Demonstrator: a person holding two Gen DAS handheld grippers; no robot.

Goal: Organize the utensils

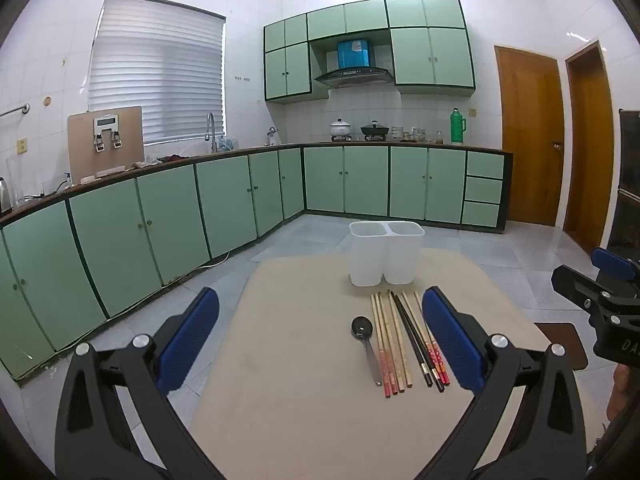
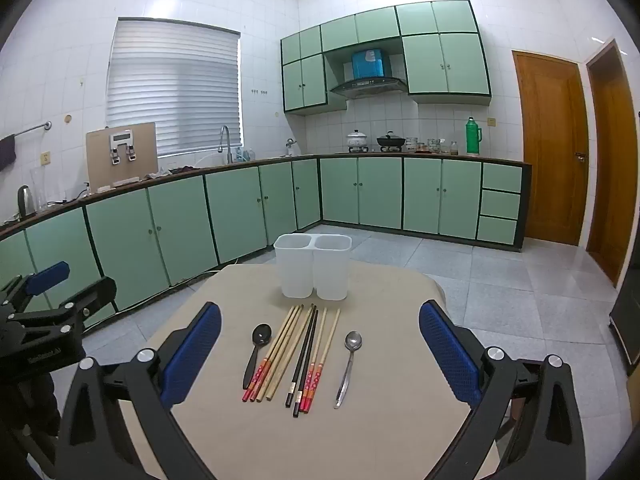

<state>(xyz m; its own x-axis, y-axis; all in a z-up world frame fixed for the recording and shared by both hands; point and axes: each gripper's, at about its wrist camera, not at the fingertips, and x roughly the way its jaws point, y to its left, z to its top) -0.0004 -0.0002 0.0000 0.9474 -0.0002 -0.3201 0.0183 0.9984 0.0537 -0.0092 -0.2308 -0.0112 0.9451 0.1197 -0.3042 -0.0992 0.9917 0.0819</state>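
Observation:
A white two-compartment utensil holder stands at the far side of a beige table; both compartments look empty. It also shows in the left wrist view. In front of it lie several chopsticks, wooden and black, side by side, with a black spoon to their left and a metal spoon to their right. In the left wrist view I see the chopsticks and the black spoon. My left gripper is open and empty above the table. My right gripper is open and empty, near side of the utensils.
Green kitchen cabinets run along the left and back walls beyond a tiled floor. Wooden doors are at the right. The right gripper's body shows at the right edge of the left wrist view.

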